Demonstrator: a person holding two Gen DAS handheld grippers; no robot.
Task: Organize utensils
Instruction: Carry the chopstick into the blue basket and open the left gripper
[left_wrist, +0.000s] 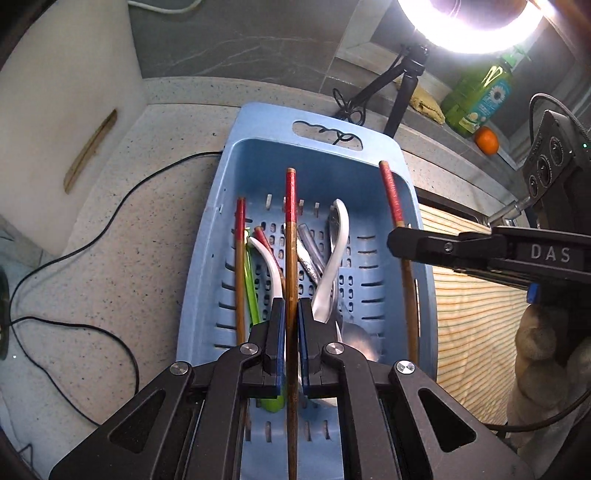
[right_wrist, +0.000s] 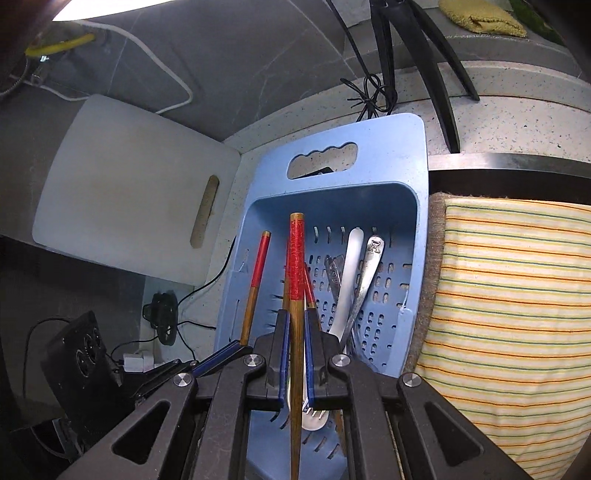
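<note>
Home kitchen: speckled countertop (left_wrist: 122, 192), sink (right_wrist: 509, 166), dish soap (left_wrist: 476, 99)

Basket (left_wrist: 229, 206) far end open; spoons (left_wrist: 334, 258) crowd mid, tripod (left_wrist: 400, 92) blocks behind.

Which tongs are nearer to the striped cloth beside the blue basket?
Right. The right tongs hold a chopstick at the blue basket wall bordering the striped cloth; the left tongs grip one over the basket's middle.

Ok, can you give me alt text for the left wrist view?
The left gripper is shut on a red-tipped chopstick above a blue basket holding spoons and more chopsticks. At right, the right gripper grips another chopstick by the basket's right wall.
</note>
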